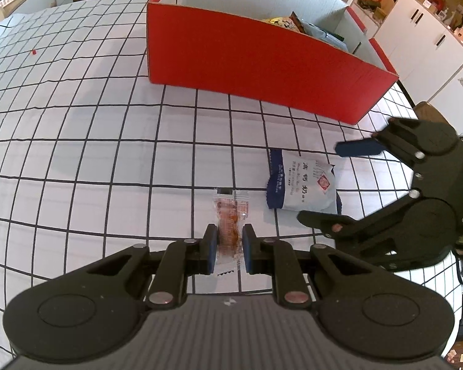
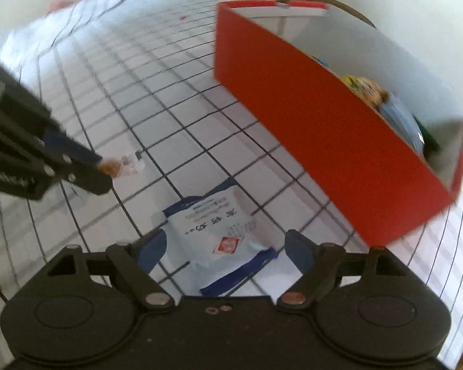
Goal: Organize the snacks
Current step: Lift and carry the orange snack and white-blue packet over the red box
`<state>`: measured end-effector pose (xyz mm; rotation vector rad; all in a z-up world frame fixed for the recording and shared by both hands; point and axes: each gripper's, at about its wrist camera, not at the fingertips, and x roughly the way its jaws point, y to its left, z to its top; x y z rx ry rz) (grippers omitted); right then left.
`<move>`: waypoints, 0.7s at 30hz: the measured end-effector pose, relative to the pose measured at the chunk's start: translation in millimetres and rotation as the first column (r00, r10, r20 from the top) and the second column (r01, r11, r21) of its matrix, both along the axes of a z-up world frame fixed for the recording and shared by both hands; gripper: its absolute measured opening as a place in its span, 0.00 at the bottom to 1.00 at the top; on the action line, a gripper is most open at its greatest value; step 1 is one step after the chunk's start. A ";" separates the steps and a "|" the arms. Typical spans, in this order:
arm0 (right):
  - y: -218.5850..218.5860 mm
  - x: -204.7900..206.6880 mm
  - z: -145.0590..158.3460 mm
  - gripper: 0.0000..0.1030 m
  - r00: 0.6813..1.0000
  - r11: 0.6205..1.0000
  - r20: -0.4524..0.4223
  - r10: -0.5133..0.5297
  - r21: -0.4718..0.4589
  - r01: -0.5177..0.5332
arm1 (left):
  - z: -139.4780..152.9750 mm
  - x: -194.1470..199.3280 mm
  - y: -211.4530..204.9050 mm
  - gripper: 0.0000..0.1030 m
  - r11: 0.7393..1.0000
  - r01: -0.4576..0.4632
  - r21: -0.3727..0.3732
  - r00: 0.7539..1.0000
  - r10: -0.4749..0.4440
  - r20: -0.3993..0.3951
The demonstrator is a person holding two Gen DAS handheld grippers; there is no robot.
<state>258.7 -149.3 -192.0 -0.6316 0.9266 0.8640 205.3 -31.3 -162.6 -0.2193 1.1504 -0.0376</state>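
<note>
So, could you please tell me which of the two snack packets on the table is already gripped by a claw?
The small clear packet with orange-red filling: the left claw is shut on it. The white-and-blue packet lies free between the right claw's open jaws.

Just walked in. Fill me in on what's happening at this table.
A person is sorting snacks with a handheld claw in each hand. The left claw is shut on a small clear sachet with orange-red filling that lies on the grid-patterned tablecloth. The right claw hangs open over a white and blue snack packet lying flat beside it, not gripping it. Behind stands an open red cardboard box that already holds several packets.
</note>
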 end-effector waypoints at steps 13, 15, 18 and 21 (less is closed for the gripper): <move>2.7 18.7 -9.8 0.71 0.992 0.997 -0.106 0.068 -0.012 -0.070 | 1.8 3.9 -2.3 0.16 1.000 0.007 -0.019 1.000 -0.007 -0.002; 0.6 16.2 -9.0 0.68 0.992 0.998 -0.107 0.064 -0.001 -0.065 | 1.7 4.4 -2.6 0.16 1.000 0.007 -0.020 1.000 -0.007 -0.001; -3.4 10.3 -7.3 0.63 0.994 0.999 -0.100 0.035 0.013 -0.034 | 1.8 5.2 -2.6 0.16 1.000 0.007 -0.019 1.000 -0.007 -0.002; -5.9 1.6 -6.8 0.57 0.995 0.998 -0.085 -0.048 0.027 0.050 | 1.6 5.1 -2.4 0.16 1.000 0.007 -0.015 1.000 -0.007 -0.002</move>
